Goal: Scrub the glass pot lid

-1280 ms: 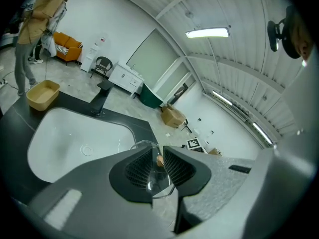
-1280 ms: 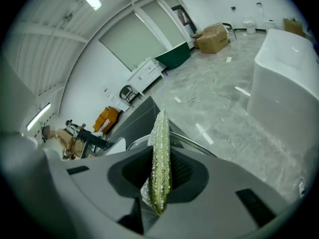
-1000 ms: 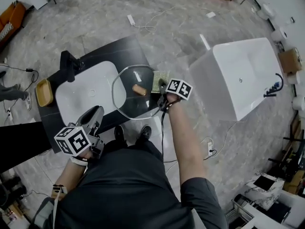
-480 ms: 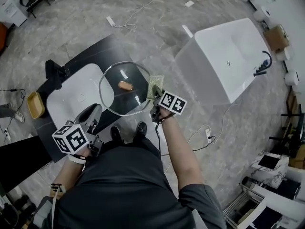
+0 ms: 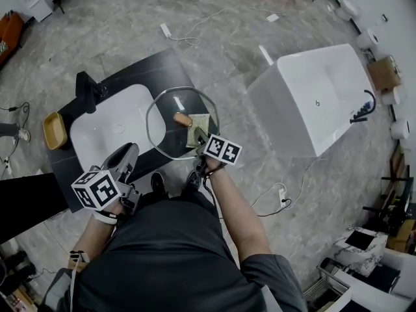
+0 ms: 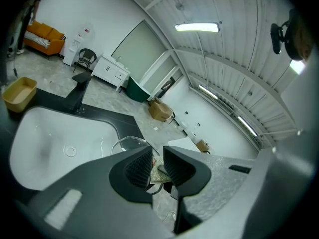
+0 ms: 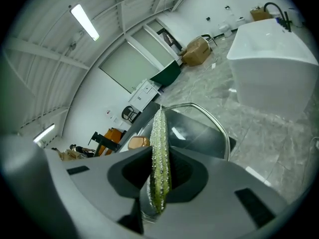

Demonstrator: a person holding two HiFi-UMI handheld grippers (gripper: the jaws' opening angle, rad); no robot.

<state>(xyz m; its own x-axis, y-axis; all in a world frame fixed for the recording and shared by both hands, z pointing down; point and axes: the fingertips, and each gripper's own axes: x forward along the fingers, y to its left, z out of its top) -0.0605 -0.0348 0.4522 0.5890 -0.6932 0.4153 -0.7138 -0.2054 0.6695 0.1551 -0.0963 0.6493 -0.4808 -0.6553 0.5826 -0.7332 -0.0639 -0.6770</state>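
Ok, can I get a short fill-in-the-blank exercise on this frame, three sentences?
1. The right gripper is shut on a green ____, held over the glass lid.
2. The lid lies on the black counter, next to the white ____ set into that counter.
3. Between the jaws of the left gripper there is ____.

Missing words: sponge; sink; nothing.

Near edge of sponge hidden under right gripper, lid knob partly cut off by jaw body, glass lid largely masked behind left gripper, orange sofa cropped at frame edge.
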